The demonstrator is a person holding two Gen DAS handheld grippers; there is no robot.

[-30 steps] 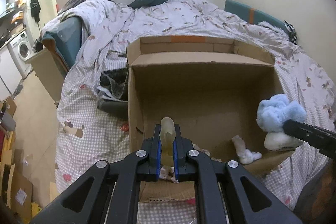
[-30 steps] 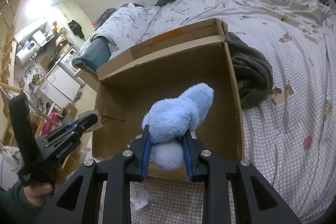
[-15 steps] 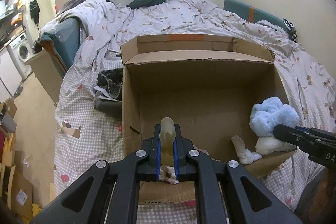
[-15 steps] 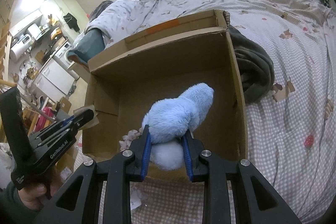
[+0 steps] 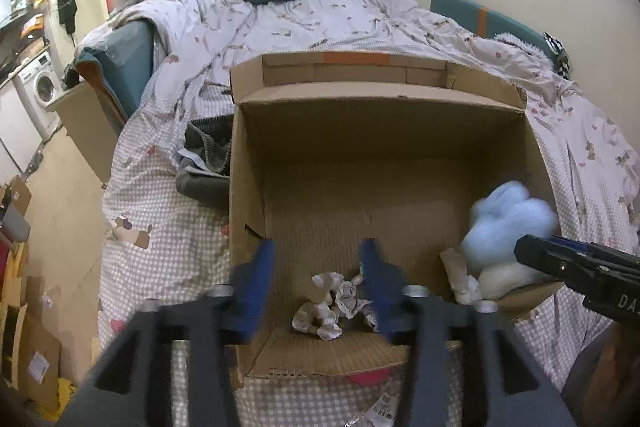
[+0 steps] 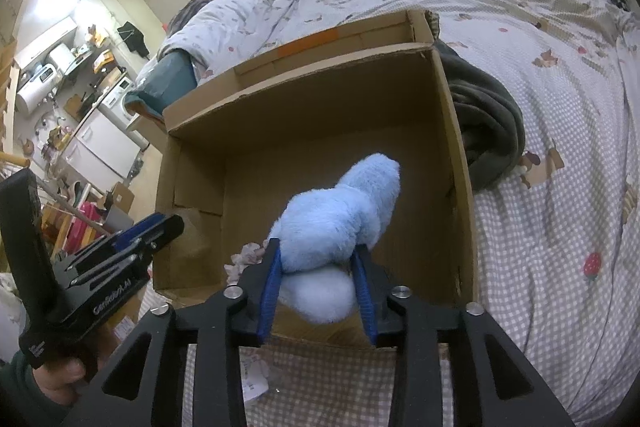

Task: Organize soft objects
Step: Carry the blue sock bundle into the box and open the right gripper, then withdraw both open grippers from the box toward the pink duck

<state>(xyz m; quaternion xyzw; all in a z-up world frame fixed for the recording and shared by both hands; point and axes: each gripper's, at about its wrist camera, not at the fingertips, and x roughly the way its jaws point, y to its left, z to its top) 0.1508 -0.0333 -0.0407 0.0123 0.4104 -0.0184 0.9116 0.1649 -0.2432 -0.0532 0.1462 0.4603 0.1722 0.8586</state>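
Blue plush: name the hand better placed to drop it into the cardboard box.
Right. The blue plush sits between the right gripper's fingers, which have just been opening, above the cardboard box's near edge. The left gripper, fingers just opened and empty, hovers over the pale cloth toy lying inside.

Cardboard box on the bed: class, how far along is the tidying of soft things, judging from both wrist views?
Done: a crumpled cloth and a white sock-like piece lie in the cardboard box; the left gripper, jaws just opened, has nothing between them. In hand: the blue plush toy sits between the pads of the right gripper over the box, jaws just opening. Left: possibly the grey clothes beside the box.
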